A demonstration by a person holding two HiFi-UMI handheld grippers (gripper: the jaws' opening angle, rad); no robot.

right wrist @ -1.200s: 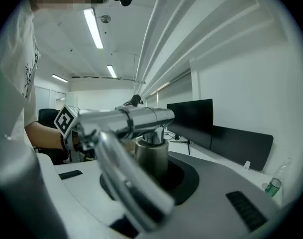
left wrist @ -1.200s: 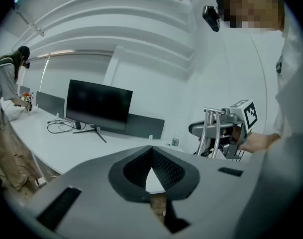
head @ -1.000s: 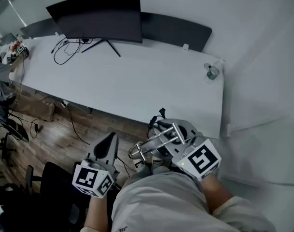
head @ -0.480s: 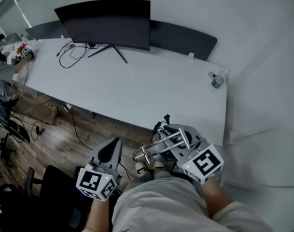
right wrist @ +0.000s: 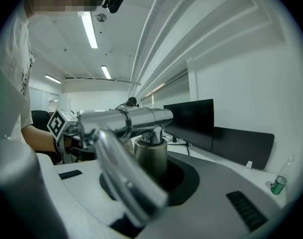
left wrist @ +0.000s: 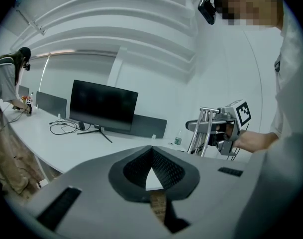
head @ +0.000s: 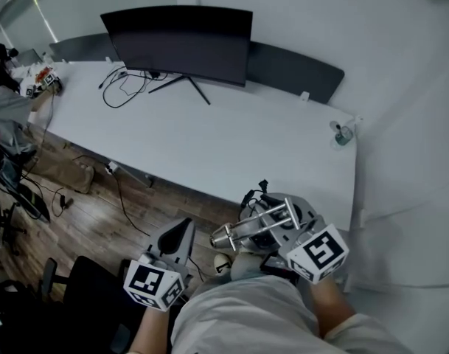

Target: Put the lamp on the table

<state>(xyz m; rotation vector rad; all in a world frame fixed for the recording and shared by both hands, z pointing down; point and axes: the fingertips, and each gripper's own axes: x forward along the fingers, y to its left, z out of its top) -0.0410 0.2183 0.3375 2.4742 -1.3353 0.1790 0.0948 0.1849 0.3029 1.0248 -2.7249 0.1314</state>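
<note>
A chrome metal lamp (head: 252,225) with tubular arms is held in front of my body, short of the near edge of the long white table (head: 231,150). My right gripper (head: 272,218) is shut on the lamp's cylindrical stem (right wrist: 150,156), and the shiny arm (right wrist: 124,126) crosses right in front of its camera. From the left gripper view the lamp (left wrist: 207,131) hangs upright off to the right. My left gripper (head: 181,233) hangs over the wooden floor, left of the lamp, shut with nothing between its fingertips (left wrist: 151,151).
A dark curved monitor (head: 180,43) stands at the table's far side, with black cables (head: 124,88) to its left and dark divider panels (head: 294,68) behind. A small bottle (head: 343,135) stands at the far right corner. A black chair (head: 84,290) is at lower left. A person (left wrist: 4,113) stands at the table's left end.
In the head view the table and monitor have slid rightward and lower. Both grippers and the lamp keep the same pose relative to my body.
</note>
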